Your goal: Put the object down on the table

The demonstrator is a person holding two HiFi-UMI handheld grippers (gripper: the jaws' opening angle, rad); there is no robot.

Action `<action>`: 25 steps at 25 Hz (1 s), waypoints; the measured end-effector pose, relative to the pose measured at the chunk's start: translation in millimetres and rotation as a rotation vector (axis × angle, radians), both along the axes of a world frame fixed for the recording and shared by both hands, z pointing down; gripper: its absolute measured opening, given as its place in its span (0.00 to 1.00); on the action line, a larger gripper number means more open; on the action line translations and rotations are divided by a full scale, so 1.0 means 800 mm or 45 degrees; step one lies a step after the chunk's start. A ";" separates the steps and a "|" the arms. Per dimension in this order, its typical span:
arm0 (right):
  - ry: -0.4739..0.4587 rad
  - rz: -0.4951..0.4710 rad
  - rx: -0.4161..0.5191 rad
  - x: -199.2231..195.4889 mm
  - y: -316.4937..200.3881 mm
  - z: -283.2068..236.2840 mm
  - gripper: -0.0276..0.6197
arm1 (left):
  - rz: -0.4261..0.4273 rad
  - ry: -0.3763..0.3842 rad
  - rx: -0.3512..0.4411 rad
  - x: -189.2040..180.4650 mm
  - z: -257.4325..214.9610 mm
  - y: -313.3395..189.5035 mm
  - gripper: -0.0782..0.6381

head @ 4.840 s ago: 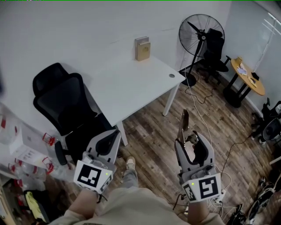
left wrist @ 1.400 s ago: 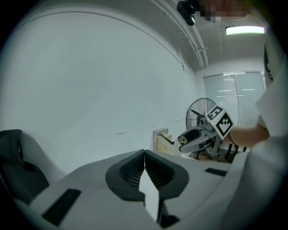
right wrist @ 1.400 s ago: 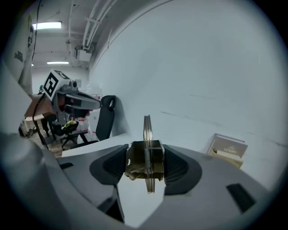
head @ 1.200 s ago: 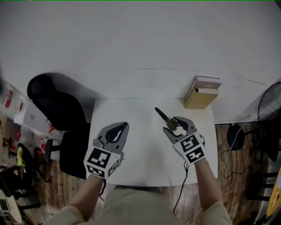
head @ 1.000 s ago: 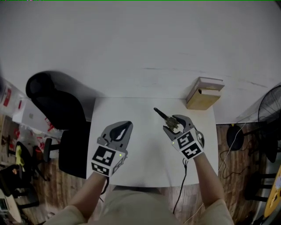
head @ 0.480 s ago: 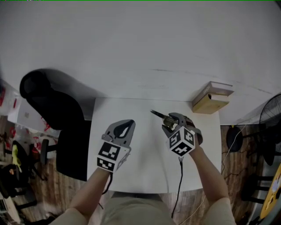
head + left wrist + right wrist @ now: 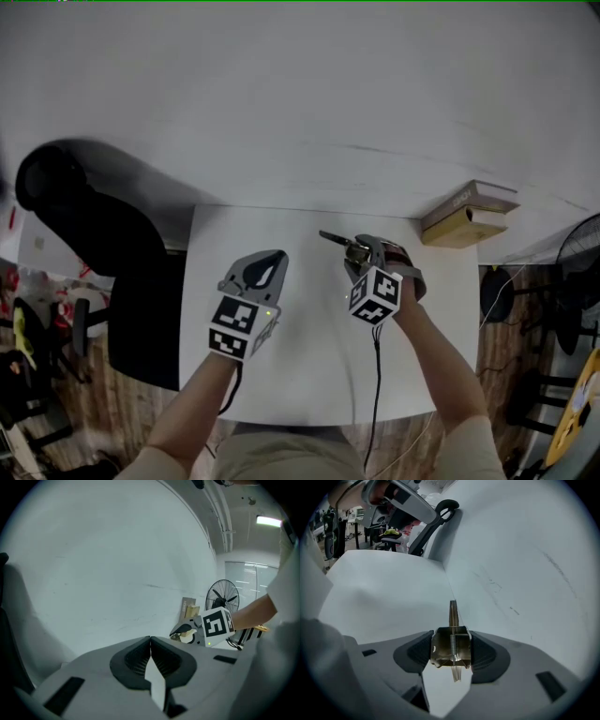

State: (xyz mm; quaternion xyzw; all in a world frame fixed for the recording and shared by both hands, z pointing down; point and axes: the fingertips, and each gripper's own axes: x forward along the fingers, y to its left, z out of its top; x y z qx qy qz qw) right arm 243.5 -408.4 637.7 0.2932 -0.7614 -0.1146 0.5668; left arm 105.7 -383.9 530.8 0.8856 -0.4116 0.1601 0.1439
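Note:
My right gripper is shut on a metal spring clip, its pads pressing the clip's two sides. The clip's thin dark end sticks out past the fingertips toward the wall, just above the white table. From the left gripper view the clip shows in the right gripper. My left gripper hovers over the table's left half, about a hand's width left of the right one. Its jaws meet with nothing between them.
A tan box with a book on it stands at the table's far right corner against the wall. A black office chair is left of the table. A floor fan and cables are on the right.
Both grippers have come down closer to the tabletop. The right gripper has rolled, still carrying the clip. The left gripper stays shut.

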 end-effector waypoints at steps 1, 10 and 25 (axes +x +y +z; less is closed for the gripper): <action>0.019 -0.010 0.015 0.000 -0.007 0.006 0.42 | -0.005 0.002 -0.009 -0.002 0.007 -0.004 0.14; 0.153 -0.185 0.116 -0.012 -0.049 0.050 0.42 | -0.019 -0.013 -0.054 -0.014 0.049 -0.025 0.14; 0.188 -0.172 0.079 -0.012 -0.083 0.099 0.42 | -0.037 0.003 -0.104 -0.021 0.072 -0.022 0.14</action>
